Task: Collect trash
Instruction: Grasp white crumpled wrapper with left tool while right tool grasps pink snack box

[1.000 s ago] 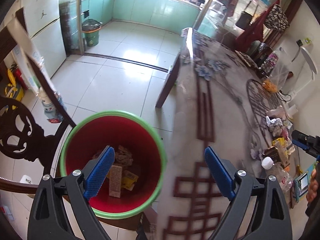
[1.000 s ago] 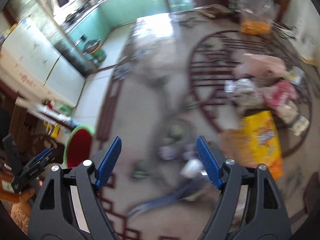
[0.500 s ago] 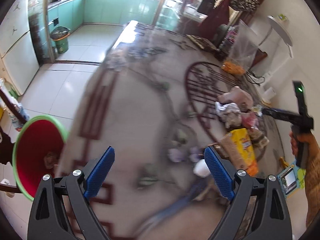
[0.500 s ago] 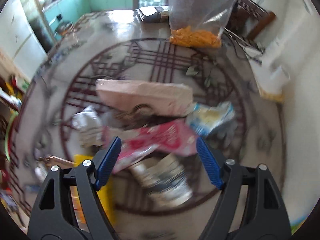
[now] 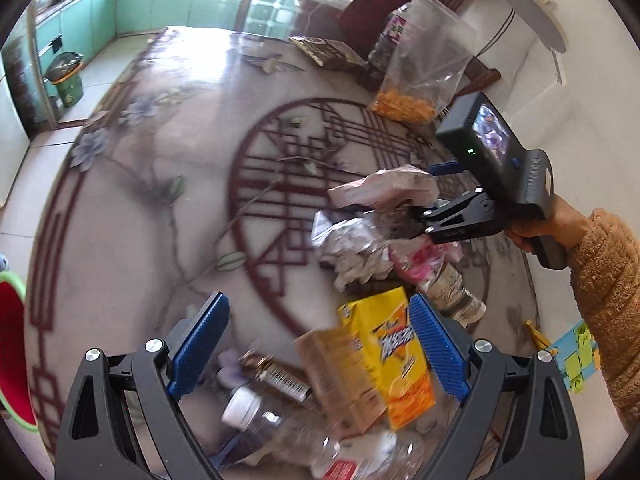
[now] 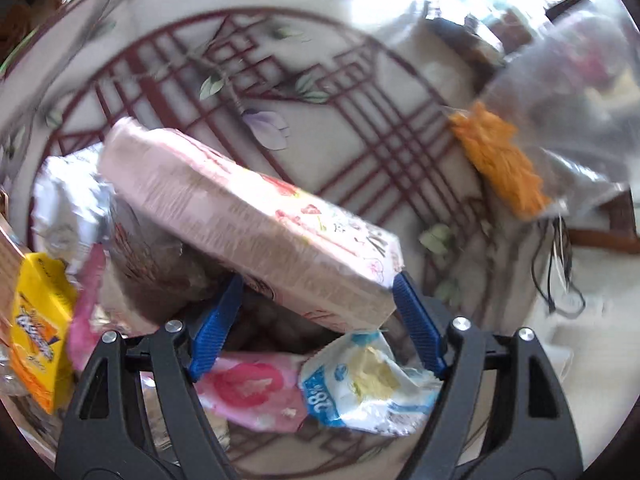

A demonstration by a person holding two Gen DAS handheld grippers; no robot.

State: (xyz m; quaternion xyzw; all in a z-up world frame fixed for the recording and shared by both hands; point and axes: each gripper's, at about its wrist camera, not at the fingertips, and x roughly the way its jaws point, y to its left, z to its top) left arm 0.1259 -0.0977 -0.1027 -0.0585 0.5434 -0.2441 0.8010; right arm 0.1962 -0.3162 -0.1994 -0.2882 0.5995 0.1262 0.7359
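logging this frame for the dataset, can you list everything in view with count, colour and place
pink packet: 1, pale pink, top of the pile, between the right gripper's open fingers
yellow carton: 1, yellow-orange, near edge of the pile
brown carton: 1, beside the yellow one
silver wrapper: 1, crumpled, mid-pile
pink wrapper: 1, under the right gripper
blue-white wrapper: 1, beside it
clear bottle: 1, white cap, nearest
clear bag: 1, orange contents, far side
table: 1, patterned
red bin: 1, green rim, left edge
left gripper: open
right gripper: open
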